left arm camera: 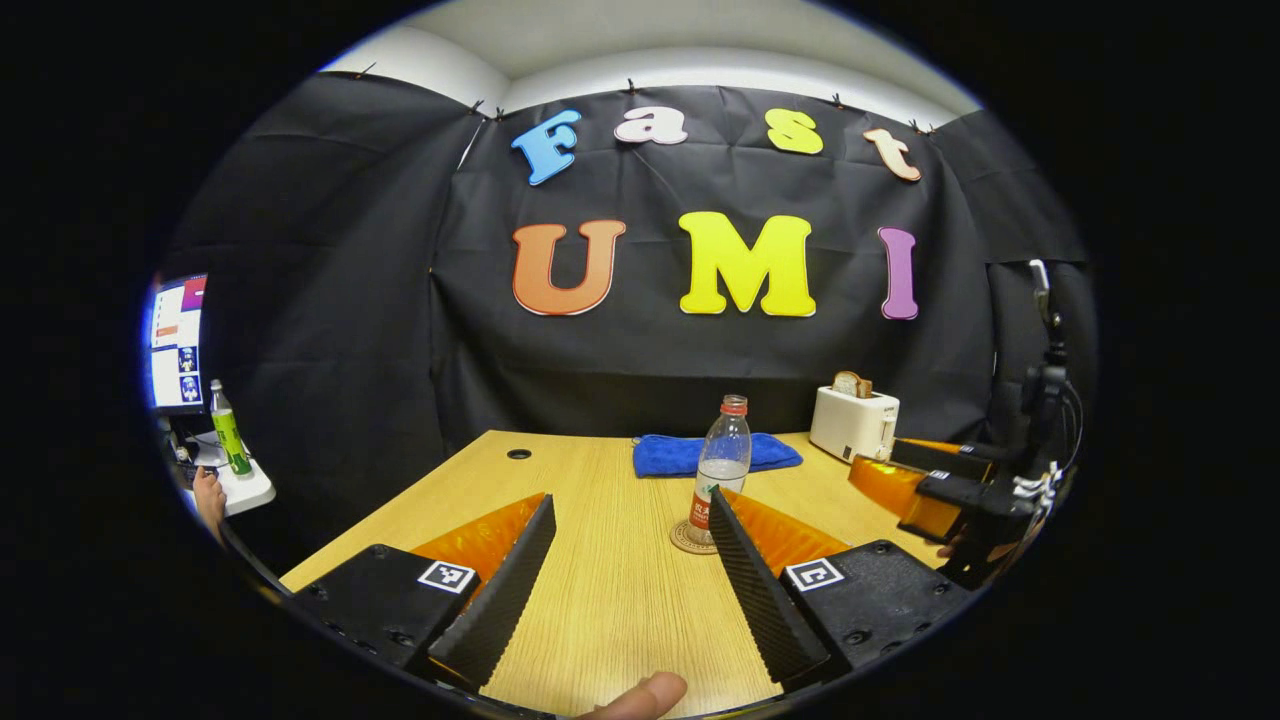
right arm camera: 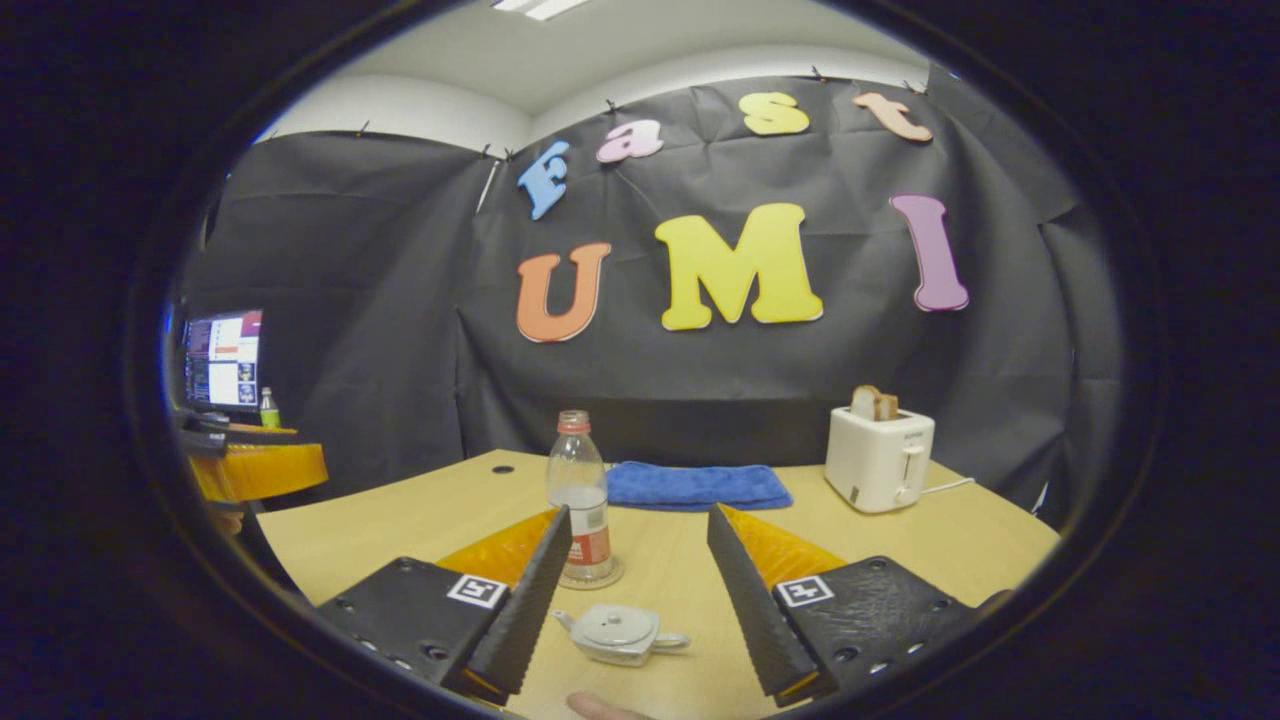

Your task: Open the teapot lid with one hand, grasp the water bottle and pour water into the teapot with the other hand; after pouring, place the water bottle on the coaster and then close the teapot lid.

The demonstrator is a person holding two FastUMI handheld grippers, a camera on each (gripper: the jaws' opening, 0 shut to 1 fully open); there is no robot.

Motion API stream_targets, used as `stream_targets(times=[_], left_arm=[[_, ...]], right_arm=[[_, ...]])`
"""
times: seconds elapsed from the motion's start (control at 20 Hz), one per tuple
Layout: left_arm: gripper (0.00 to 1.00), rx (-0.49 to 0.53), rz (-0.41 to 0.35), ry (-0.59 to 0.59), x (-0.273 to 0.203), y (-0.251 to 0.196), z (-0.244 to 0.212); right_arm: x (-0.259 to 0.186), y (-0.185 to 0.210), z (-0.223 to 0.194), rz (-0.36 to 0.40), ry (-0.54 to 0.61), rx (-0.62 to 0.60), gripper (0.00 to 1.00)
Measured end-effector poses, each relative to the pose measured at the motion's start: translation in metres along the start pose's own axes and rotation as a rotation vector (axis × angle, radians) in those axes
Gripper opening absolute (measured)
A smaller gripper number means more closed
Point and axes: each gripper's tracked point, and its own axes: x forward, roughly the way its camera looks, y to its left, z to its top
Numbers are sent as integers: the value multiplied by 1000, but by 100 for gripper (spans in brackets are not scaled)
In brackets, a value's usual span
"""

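A clear water bottle (left arm camera: pixel 722 455) with a red cap and red label stands upright on a round coaster (left arm camera: pixel 688 539) in the middle of the wooden table (left arm camera: pixel 600 590). My left gripper (left arm camera: pixel 630 515) is open above the table, the bottle just beyond its right finger. In the right gripper view the bottle (right arm camera: pixel 580 495) stands on the coaster (right arm camera: pixel 604 577) behind the left finger. A small white teapot (right arm camera: pixel 620 632) with its lid on sits low between the fingers of my open right gripper (right arm camera: pixel 640 525), which holds nothing. The right gripper (left arm camera: pixel 940 490) also shows at the right of the left gripper view.
A folded blue cloth (left arm camera: pixel 712 452) lies at the back of the table. A white toaster (right arm camera: pixel 878 458) with bread in it stands at the back right. A monitor (left arm camera: pixel 178 342) and a green bottle (left arm camera: pixel 229 428) sit on a side stand at left.
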Motion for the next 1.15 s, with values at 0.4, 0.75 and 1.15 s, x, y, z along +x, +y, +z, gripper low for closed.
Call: stream_targets(times=[0.4, 0.75, 1.15], left_arm=[[97, 31, 30, -7, -4, -13, 3], [96, 41, 9, -14, -6, -37, 2], [96, 39, 48, 3, 3, -38, -6]], right_arm=[[-71, -61, 42, -177, -49, -119, 97], [-100, -102, 21, -206, -26, -58, 95], [-103, -115, 22, -224, -31, -70, 97]])
